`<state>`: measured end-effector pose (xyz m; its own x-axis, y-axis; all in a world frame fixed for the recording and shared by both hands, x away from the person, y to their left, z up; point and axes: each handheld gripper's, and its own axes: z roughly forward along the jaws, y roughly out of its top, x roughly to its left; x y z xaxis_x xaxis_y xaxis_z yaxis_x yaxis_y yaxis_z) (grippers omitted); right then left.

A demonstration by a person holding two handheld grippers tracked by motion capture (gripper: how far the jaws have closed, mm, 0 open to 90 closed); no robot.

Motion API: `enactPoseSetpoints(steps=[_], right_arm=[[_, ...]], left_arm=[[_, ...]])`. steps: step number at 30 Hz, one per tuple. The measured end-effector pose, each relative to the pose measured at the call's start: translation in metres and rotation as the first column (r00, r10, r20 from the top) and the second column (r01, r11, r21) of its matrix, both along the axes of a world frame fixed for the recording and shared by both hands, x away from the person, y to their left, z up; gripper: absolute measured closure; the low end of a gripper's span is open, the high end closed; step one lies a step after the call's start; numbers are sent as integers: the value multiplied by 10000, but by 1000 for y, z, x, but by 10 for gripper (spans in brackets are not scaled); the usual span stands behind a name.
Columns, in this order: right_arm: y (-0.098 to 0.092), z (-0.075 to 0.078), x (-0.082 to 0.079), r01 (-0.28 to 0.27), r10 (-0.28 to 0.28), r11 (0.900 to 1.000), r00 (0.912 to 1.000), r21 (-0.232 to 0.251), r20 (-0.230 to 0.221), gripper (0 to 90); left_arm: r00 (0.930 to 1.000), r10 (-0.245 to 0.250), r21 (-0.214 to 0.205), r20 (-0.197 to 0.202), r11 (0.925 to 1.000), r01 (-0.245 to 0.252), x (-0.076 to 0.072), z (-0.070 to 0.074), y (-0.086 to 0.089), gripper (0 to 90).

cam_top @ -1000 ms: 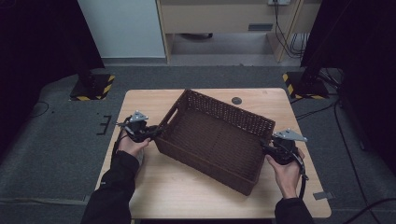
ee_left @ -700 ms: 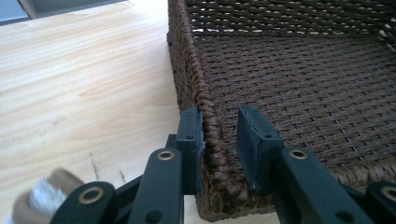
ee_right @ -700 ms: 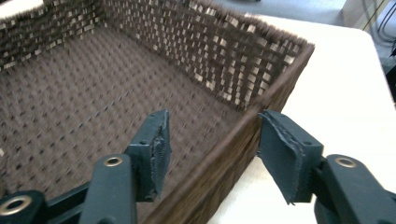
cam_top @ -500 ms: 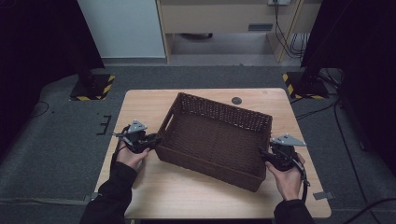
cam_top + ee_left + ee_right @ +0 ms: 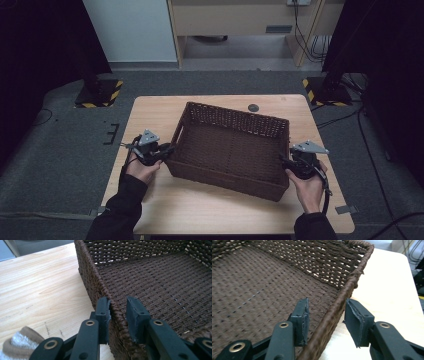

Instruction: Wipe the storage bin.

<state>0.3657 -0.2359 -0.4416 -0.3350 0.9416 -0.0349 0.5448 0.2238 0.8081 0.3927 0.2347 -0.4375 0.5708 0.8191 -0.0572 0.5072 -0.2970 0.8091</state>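
Note:
A dark brown woven basket (image 5: 235,113) lies slightly askew on the wooden table, with nothing in it. My left gripper (image 5: 167,150) is at its left wall. In the left gripper view the two jaws (image 5: 117,302) pinch that wall's rim (image 5: 113,307), one outside and one inside. My right gripper (image 5: 286,162) is at the basket's right wall. In the right gripper view its jaws (image 5: 327,305) straddle the rim (image 5: 342,300) with a gap on each side; they have just been closing on it.
The light wooden table (image 5: 210,210) has bare strips to the left, right and front of the basket. A small dark disc (image 5: 253,107) lies near its back edge. A brown and white fuzzy thing (image 5: 17,345) lies by my left gripper.
The basket has turned to lie squarer to the table. My left hand came toward the person with the left wall. The right jaws have narrowed around the right rim.

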Motion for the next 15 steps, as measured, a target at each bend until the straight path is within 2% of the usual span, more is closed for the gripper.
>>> enactPoseSetpoints(steps=[4, 7, 9, 11, 14, 15], right_arm=[[-2, 2, -8, -143, 143, 9999, 9994, 17, -305, 602], [-2, 1, -6, -122, 122, 9999, 9989, -3, -463, 638], [-2, 1, -2, -100, 94, 9999, 9989, -132, -453, 656], [-2, 0, 2, -100, 93, 9998, 9991, -175, -410, 670], [-4, -2, 9, -152, 146, 9997, 9994, -209, -308, 682], [-4, -2, 11, -164, 161, 9998, 9994, -108, -322, 684]], left_arm=[[10000, 37, 1, 5, 10000, -37, -10, 1, -2, 702], [10000, -46, 6, -63, 10000, 46, -16, 2, -2, 695], [9998, -182, 12, -103, 9998, 182, -17, 4, -1, 673], [10000, -29, -56, 15, 10000, 29, -14, 6, 0, 613], [9998, -100, -201, -190, 9998, 96, -11, 3, -3, 619], [9997, -96, -146, -208, 9999, 93, -12, 2, -4, 647]])
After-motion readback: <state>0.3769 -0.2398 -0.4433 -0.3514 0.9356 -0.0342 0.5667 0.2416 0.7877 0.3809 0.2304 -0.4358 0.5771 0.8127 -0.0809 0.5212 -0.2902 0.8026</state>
